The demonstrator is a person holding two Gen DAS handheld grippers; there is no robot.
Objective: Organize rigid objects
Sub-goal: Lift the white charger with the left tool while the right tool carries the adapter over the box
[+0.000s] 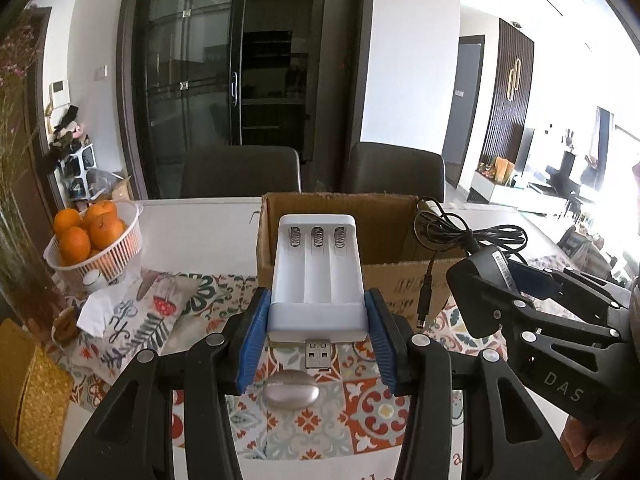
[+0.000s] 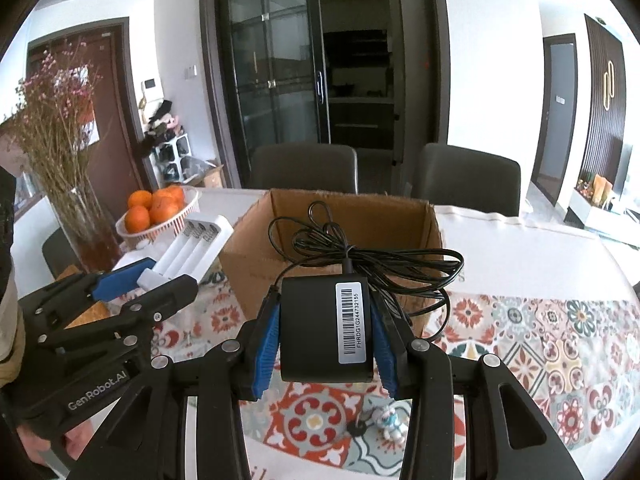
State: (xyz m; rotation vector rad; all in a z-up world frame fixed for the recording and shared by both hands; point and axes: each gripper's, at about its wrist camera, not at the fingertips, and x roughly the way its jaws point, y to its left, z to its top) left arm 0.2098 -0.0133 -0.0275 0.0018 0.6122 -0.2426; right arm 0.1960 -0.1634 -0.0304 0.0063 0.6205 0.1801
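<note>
left tongs: left gripper (image 1: 318, 320) clamped on white battery charger (image 1: 318, 268), blue pads tight against its two long sides near the USB-plug end; spring end points forward, centre frame.
right tongs: right gripper (image 2: 326, 336) closed on black power adapter (image 2: 325, 330), pads on both flanks, barcode label up; its cable (image 2: 360, 252) hangs loose ahead, tangled.
target: open cardboard box (image 1: 396, 272) mid-frame, just beyond both held items; looks like the drop bin, both loads lined up on its opening.
why held so: side grips near the back end leave most of each body free to go over the near wall first.
in the way: cable loops drape over the box's right wall, plug dangling outside; may snag.
still on table: silver oval object (image 1: 291, 392) lower centre under the left grip; small figurine (image 2: 390, 422) lower centre, right view.
bystanders: basket of oranges (image 1: 96, 240) left, dried flowers in vase (image 2: 64, 160) left in the right view; well apart from the box.
</note>
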